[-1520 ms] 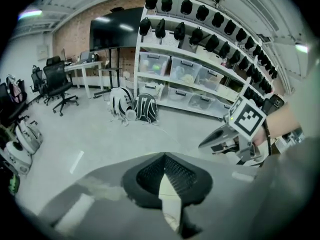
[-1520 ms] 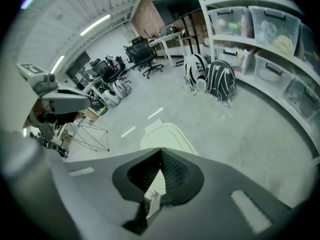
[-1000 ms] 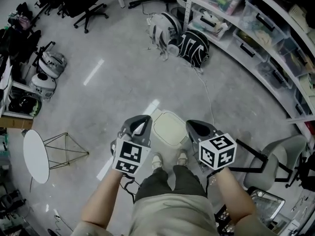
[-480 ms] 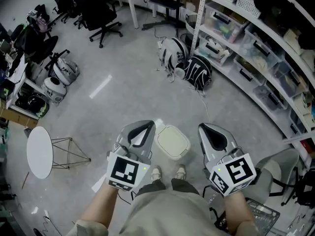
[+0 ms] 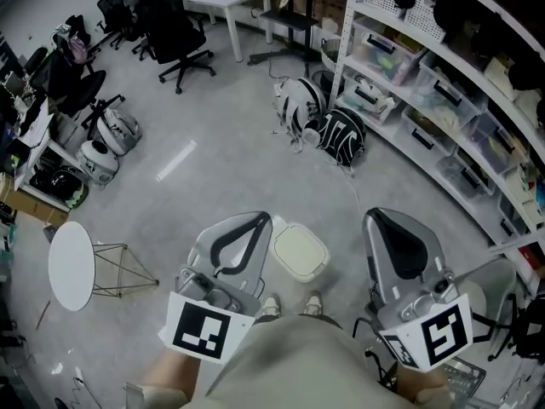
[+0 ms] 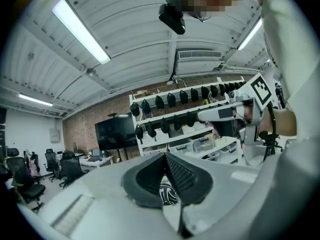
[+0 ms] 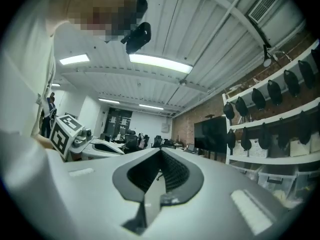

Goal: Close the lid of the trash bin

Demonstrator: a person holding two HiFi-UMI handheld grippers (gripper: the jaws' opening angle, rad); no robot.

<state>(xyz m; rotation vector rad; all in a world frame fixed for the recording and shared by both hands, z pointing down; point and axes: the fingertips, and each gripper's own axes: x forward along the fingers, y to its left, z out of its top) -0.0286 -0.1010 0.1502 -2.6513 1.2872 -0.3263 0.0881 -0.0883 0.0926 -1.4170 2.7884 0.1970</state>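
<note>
The small trash bin (image 5: 300, 252) stands on the grey floor just ahead of the person's shoes, its cream lid lying flat and closed. My left gripper (image 5: 259, 216) is held high above the floor, left of the bin, its jaws pressed together with nothing in them. My right gripper (image 5: 380, 215) is lifted likewise to the right of the bin, also shut and empty. Both gripper views look out level across the room and do not show the bin. The left gripper (image 6: 165, 155) sees the right one beside it; the right gripper (image 7: 160, 152) sees the left one.
A round white side table (image 5: 70, 265) stands at the left. Two backpacks (image 5: 322, 119) lie on the floor ahead. Shelves with storage boxes (image 5: 443, 100) run along the right. Office chairs (image 5: 174, 37) are far left, and a grey chair (image 5: 481, 301) is close on the right.
Both grippers have risen toward the head camera and spread a little apart, still shut. The head view has tilted up slightly. The bin lid stays down.
</note>
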